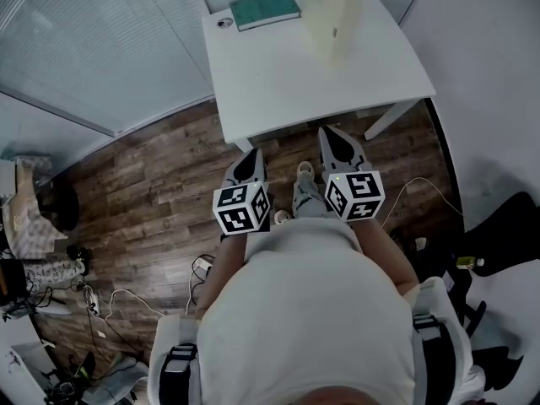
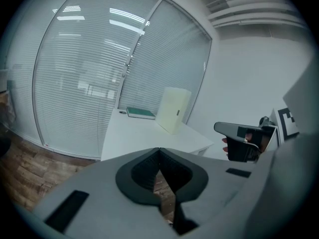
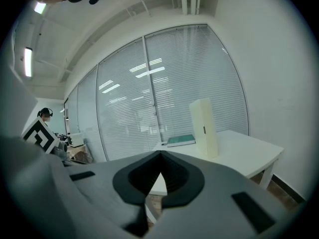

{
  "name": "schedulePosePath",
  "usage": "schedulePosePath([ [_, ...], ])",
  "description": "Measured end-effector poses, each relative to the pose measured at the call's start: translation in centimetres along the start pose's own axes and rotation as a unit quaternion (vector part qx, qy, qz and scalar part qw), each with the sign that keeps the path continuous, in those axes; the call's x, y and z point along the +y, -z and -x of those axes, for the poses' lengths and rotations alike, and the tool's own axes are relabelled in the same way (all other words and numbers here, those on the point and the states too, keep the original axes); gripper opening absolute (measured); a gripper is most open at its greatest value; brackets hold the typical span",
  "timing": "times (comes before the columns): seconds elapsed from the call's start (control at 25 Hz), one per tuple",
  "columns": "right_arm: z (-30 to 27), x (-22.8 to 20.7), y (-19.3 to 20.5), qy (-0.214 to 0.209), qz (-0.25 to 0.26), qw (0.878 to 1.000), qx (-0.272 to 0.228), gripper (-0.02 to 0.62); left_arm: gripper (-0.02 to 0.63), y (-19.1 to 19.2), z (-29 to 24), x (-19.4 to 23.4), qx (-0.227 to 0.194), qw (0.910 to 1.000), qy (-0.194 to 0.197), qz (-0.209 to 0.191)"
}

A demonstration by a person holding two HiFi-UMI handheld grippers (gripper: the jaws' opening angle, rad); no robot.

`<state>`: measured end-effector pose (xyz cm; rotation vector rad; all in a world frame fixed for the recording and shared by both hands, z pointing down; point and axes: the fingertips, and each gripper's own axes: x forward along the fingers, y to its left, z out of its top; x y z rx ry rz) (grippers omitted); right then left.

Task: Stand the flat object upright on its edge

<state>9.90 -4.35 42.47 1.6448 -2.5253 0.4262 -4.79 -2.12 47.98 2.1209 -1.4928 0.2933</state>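
A cream flat box stands upright on its edge on the white table; it also shows in the left gripper view and the right gripper view. Behind it a green book lies flat. Both grippers hang in front of the table's near edge, over the floor and well short of the box. My left gripper is shut with nothing between its jaws. My right gripper is likewise shut and empty.
A small round object lies on the table beside the book. A glass wall with blinds runs along the left and a white wall along the right. Cables and clutter lie on the wooden floor at left.
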Motion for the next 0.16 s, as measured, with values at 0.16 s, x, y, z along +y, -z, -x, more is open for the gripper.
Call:
schedulePosePath([
  [0.16, -0.17, -0.28, -0.01, 0.001, -0.001, 1.0, -0.001, 0.017, 0.019, 0.01, -0.28, -0.07, 0.001, 1.0, 0.0, 0.0],
])
